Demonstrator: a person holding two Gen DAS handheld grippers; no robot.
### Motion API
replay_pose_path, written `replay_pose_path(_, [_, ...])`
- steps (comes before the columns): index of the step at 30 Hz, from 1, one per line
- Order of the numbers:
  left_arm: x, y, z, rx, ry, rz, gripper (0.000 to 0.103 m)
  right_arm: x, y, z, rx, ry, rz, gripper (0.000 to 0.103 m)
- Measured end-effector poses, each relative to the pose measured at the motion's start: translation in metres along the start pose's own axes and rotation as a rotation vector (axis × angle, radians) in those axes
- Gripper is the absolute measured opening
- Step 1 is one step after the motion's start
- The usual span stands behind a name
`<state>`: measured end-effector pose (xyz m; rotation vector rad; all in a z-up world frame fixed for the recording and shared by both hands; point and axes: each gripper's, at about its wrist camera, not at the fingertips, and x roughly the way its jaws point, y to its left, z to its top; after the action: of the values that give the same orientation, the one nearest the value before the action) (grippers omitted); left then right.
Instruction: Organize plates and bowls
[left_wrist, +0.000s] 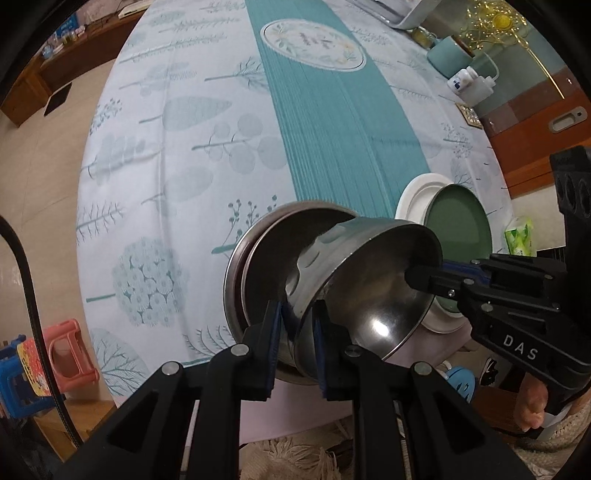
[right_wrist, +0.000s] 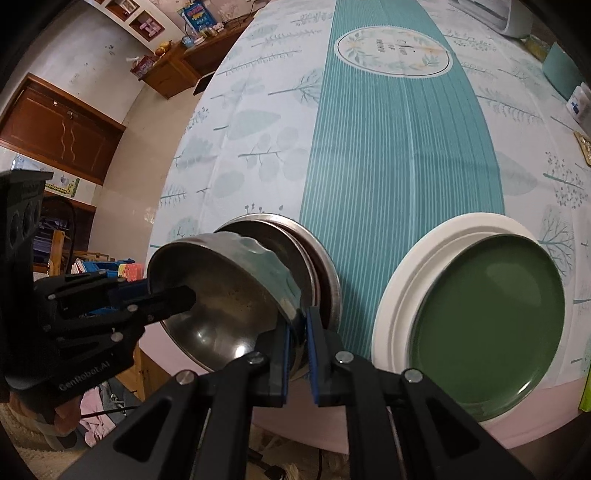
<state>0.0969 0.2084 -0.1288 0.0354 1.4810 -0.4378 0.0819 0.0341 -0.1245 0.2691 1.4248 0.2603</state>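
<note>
A steel bowl hangs tilted over a stack of steel dishes near the table's front edge. My left gripper is shut on the bowl's near rim, one pad inside and one outside. My right gripper comes in from the right and pinches the opposite rim. In the right wrist view the right gripper clamps the same bowl above the steel stack, and the left gripper grips its far rim. A green plate lies on a white plate to the right.
The tablecloth has a teal stripe down its middle. White bottles, a teal container and a green tissue pack sit along the right edge. A pink stool stands on the floor at left.
</note>
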Motion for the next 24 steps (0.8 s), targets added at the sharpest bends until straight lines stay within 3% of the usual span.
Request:
replay_pose_path(6, [0.010, 0.005, 0.000, -0.005, 0.018, 0.021, 0.019, 0.009, 0.007, 0.003, -0.029, 0.019, -0.012, 0.011])
replay_pose_path(10, [0.010, 0.003, -0.001, 0.002, 0.007, 0.038, 0.036, 0.013, 0.010, 0.004, -0.046, 0.019, -0.040, 0.014])
replay_pose_path(16, [-0.001, 0.002, 0.001, 0.029, -0.026, 0.065, 0.038, 0.004, 0.011, 0.007, -0.064, -0.006, -0.043, 0.016])
replay_pose_path(24, [-0.022, 0.004, 0.003, 0.033, -0.091, 0.095, 0.050, -0.006, 0.010, 0.009, -0.087, -0.035, -0.081, 0.016])
